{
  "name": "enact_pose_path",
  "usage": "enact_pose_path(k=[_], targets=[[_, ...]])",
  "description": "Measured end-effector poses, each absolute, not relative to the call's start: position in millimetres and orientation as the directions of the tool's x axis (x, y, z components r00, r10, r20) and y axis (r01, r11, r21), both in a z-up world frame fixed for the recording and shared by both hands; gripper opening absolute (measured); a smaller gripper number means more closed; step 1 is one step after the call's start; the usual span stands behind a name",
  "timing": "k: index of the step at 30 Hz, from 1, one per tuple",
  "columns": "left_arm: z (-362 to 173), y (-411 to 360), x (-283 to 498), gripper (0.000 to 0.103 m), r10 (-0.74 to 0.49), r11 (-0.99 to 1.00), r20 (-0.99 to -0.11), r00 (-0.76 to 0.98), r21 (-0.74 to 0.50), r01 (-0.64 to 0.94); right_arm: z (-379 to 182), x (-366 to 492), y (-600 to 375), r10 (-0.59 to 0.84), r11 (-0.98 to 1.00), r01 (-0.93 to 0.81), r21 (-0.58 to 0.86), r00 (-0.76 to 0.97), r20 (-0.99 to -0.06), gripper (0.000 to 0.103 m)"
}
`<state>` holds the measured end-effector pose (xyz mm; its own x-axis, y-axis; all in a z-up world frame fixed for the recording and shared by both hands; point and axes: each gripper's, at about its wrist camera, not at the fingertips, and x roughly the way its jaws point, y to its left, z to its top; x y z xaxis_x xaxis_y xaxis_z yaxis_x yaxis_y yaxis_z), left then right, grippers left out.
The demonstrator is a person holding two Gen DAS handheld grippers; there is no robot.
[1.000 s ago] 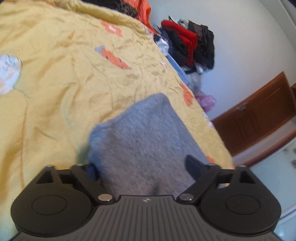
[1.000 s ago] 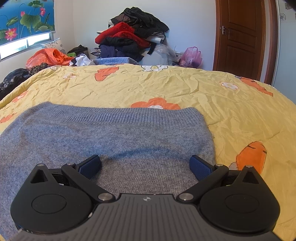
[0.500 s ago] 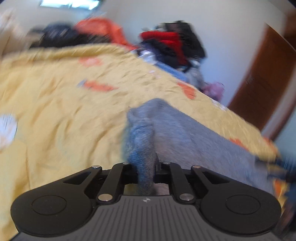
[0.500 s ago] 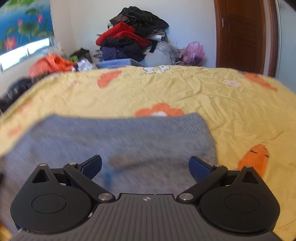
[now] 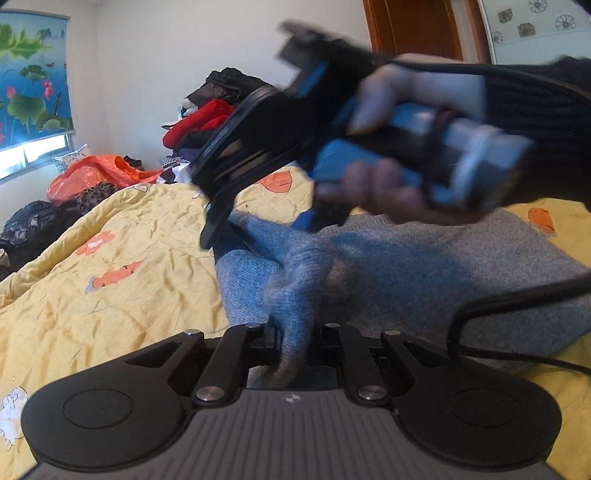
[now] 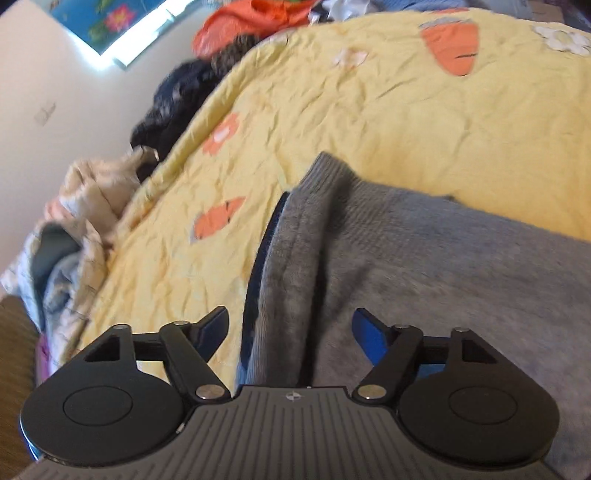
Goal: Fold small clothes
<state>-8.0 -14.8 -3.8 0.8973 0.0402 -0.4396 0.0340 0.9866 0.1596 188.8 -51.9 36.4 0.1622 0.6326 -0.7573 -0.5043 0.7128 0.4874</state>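
A grey knitted garment [image 5: 436, 273] lies on the yellow bedspread [image 5: 122, 280]. My left gripper [image 5: 294, 338] is shut on a bunched fold of the garment and lifts it off the bed. My right gripper [image 6: 290, 325] is open, with its fingers on either side of a raised ribbed edge of the same garment [image 6: 424, 273]. In the left wrist view the right gripper [image 5: 221, 218] shows blurred, held in a hand above the garment's far side.
A pile of red and dark clothes [image 5: 207, 122] is stacked against the far wall. An orange bag [image 5: 92, 173] and dark clothes [image 5: 29, 229] lie along the bed's left edge. A brown door [image 5: 413, 26] is behind. A black cable [image 5: 517, 295] crosses the garment.
My left gripper closed on the garment's edge and pulled it up. My right gripper swung left and tilted, crossing over the garment, its jaws partly narrowed around the ribbed edge.
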Motion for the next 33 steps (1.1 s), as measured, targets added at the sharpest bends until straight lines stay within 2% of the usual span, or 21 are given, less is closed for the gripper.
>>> enact_pose_path(k=[1,3,5,8,13,19,24,28,30,32,33], targets=[[-4.6,-15.2,-8.3,0.010,0.039,0.986,-0.439,0.898,0.165,0.038,34.3,191.0,-42.1,0.612,0.723,-0.513,0.463,0.164,-0.774,0.076],[-4.9,-15.7,-8.2,0.010,0.033,0.984,-0.439,0.898,0.171,0.048,33.2,191.3,-27.8,0.584,0.729,-0.547,0.411,0.185,-0.790,0.069],[-4.1,-17.5,-9.4,0.010,0.028,0.982,-0.436,0.899,0.180,0.056,32.7,186.4,-23.1,0.547,0.728,-0.601,0.329,0.220,-0.808,0.034],[2.3,-19.9,-7.4,0.010,-0.001,0.981,-0.436,0.900,0.172,0.084,39.6,184.8,-45.5,0.583,0.702,-0.625,0.341,0.229,-0.779,0.024],[27.1,-49.7,-2.9,0.010,-0.130,0.973,-0.411,0.902,0.121,0.195,72.4,183.3,-128.6,0.639,0.696,-0.615,0.370,0.295,-0.711,0.017],[37.8,-126.6,4.1,0.010,-0.351,0.910,-0.374,0.858,0.079,0.407,91.9,176.8,-261.6,0.598,0.779,-0.511,0.364,0.426,-0.679,0.017],[12.4,-180.2,14.3,0.010,-0.439,0.856,-0.459,0.772,0.046,0.514,61.6,168.9,-345.7,0.535,0.842,-0.374,0.388,0.496,-0.683,0.017],[-9.3,-197.4,18.4,0.010,-0.426,0.844,-0.519,0.741,0.065,0.532,22.5,169.3,-367.2,0.539,0.842,-0.298,0.449,0.500,-0.678,0.017],[-7.8,-191.8,14.3,0.010,-0.445,0.831,-0.506,0.739,0.075,0.551,12.0,167.4,-372.9,0.557,0.825,-0.247,0.509,0.514,-0.653,0.028],[-2.1,-179.4,5.2,0.012,-0.488,0.796,-0.499,0.717,0.084,0.600,9.0,162.8,-382.3,0.587,0.792,-0.217,0.571,0.530,-0.612,0.051],[1.7,-170.2,0.1,0.016,-0.508,0.777,-0.498,0.703,0.088,0.623,11.2,157.8,-388.2,0.597,0.776,-0.208,0.595,0.546,-0.588,0.057]])
